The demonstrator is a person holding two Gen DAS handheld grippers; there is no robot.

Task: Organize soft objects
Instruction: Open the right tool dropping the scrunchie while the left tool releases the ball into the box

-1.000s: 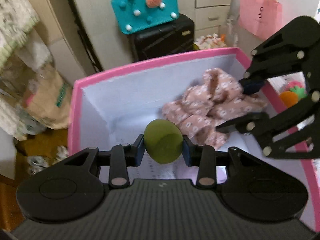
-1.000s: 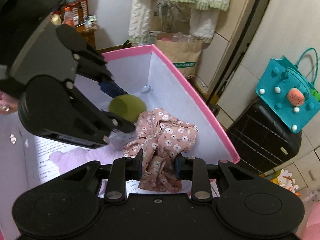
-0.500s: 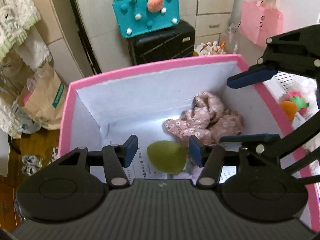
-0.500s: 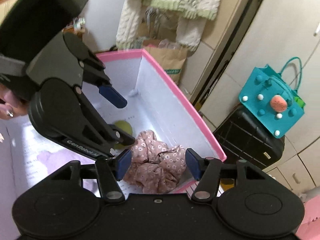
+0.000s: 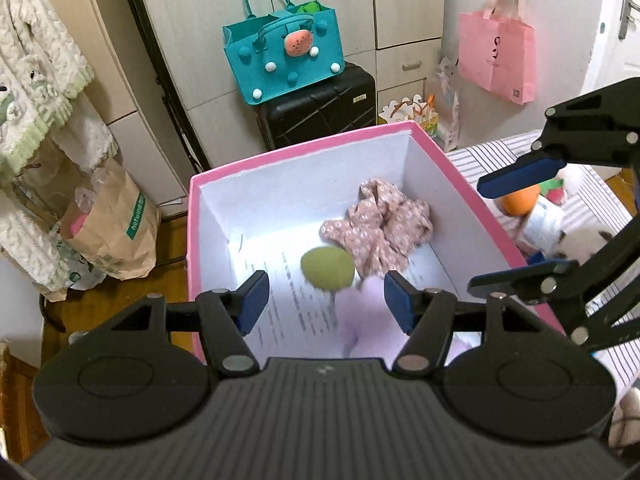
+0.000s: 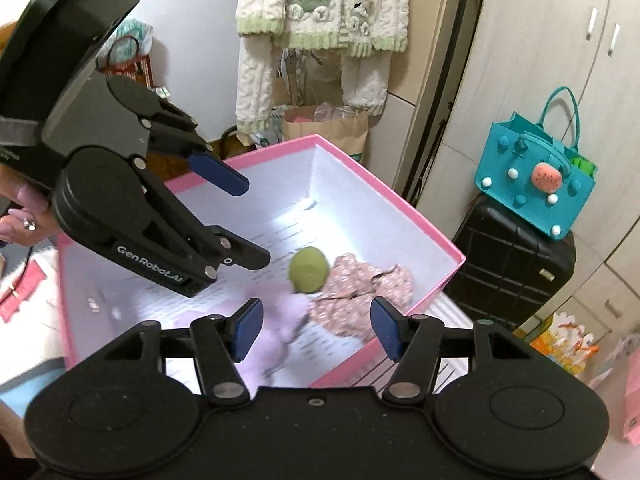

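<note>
A pink box with white inside [image 5: 280,156] [image 6: 400,208] holds a green soft ball [image 5: 327,268] [image 6: 309,269], a crumpled pink floral cloth [image 5: 384,220] [image 6: 360,300] and a pale lilac soft thing [image 5: 368,304] [image 6: 276,312]. My left gripper [image 5: 326,300] [image 6: 244,220] is open and empty above the box. My right gripper [image 6: 316,326] [image 5: 516,228] is open and empty above the box's near edge. The ball lies beside the cloth.
A teal felt bag [image 5: 284,60] sits on a black suitcase [image 5: 320,108]. A paper bag [image 5: 116,224] stands left of the box. A pink bag [image 5: 496,60] hangs on the wall. Soft toys [image 5: 536,200] lie on the striped surface at the right.
Both grippers opened and rose. The left let go of the green ball, the right let go of the floral cloth; both now lie in the box.
</note>
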